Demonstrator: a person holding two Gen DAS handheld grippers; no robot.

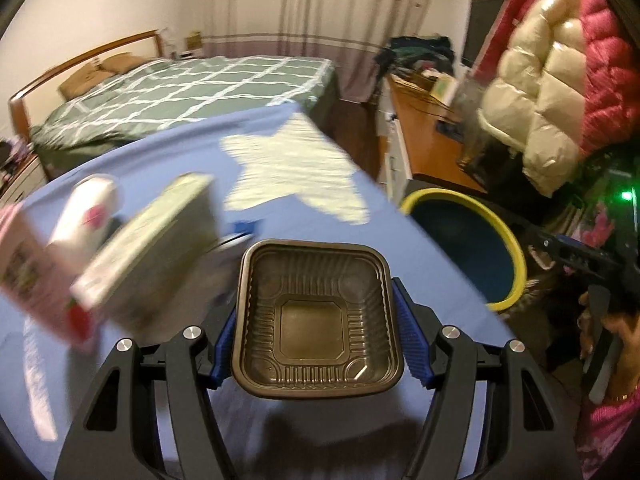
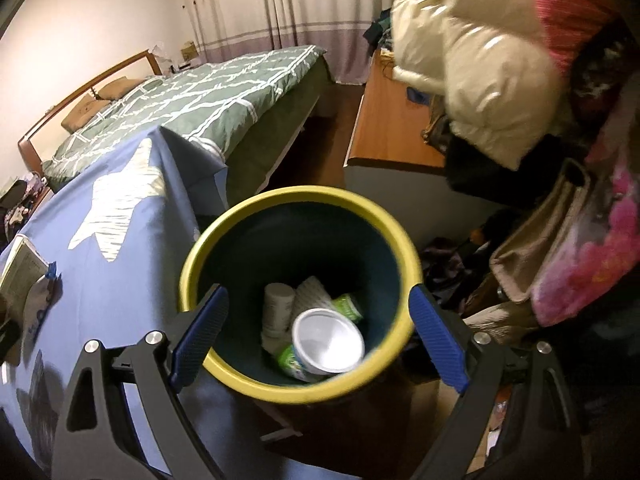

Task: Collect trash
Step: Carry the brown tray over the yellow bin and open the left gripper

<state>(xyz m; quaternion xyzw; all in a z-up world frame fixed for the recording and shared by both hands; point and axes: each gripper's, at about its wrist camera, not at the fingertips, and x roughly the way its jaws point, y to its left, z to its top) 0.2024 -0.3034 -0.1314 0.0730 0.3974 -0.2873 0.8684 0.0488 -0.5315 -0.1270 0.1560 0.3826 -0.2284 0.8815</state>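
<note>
Left wrist view: left gripper (image 1: 316,320) clamps a brown tray (image 1: 316,316), held above the blue cloth (image 1: 400,232), bin (image 1: 468,244) to the right. Right gripper (image 2: 320,336) is spread wide, empty, over the bin (image 2: 300,296), cups (image 2: 328,340) inside. Step, I judge: carrying tray to bin. Next: swing right over the rim, release.

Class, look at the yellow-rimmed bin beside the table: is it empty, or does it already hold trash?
It already holds trash. Inside the yellow-rimmed bin lie a white cup, a white bottle and green-labelled containers.
</note>
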